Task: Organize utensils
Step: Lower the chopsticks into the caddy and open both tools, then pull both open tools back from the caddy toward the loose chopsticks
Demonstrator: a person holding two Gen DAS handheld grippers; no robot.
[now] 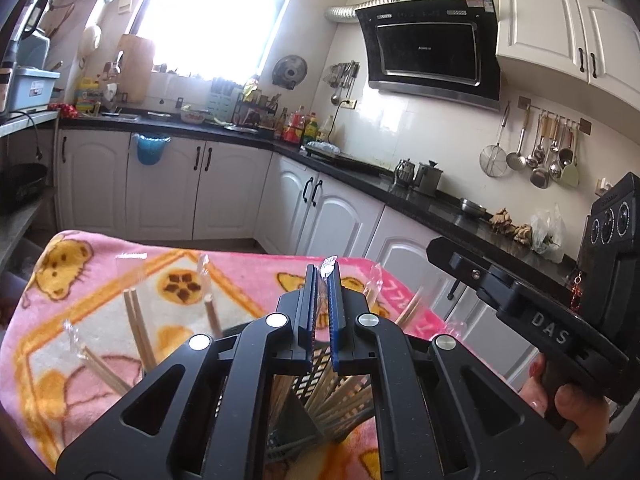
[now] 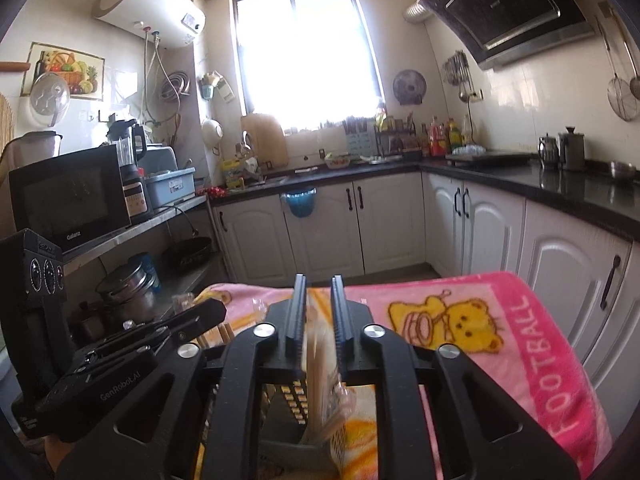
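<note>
My left gripper is shut on the clear wrapper tip of a wrapped chopstick pair and stands over a black perforated holder packed with wooden chopsticks. More wrapped chopsticks lean out to the left above the pink cartoon blanket. My right gripper has its jaws a small gap apart around a blurred bundle of wrapped chopsticks above the same holder. The right gripper body shows at the right of the left view; the left one shows at the left of the right view.
The blanket covers a low table. White cabinets under a black counter run behind and to the right. A shelf with a microwave and pots stands at the left.
</note>
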